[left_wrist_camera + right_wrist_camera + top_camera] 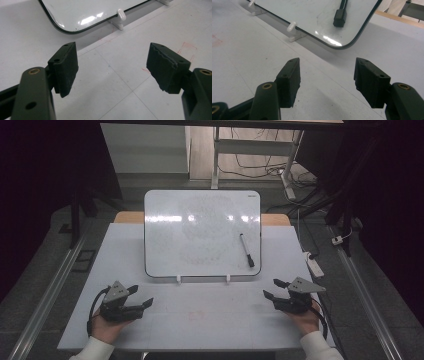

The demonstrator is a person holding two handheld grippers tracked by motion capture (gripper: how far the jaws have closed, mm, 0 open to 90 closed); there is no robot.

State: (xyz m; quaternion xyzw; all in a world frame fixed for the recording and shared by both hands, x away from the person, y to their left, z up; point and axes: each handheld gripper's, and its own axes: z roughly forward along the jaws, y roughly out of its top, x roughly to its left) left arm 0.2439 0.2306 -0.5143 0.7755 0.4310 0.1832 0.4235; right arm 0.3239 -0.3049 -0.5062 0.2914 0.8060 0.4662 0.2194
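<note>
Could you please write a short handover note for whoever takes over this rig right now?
Left gripper: open, empty, resting low on the table.
Right gripper: open, empty, resting low on the table.
Whiteboard: leaning on two white clips, faint smudges on it.
Marker: capped, lying on the whiteboard's right side, untouched.
Done: nothing is gripped yet.
Left: probably reach for the marker; the right gripper is closer.

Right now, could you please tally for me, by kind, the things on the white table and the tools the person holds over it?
Whiteboard: 1
Black marker lying on the whiteboard: 1
White support feet at the whiteboard's near edge: 2
Hand-held tools, left tool and right tool, both open with nothing between the jaws: 2
Total: 6
</note>
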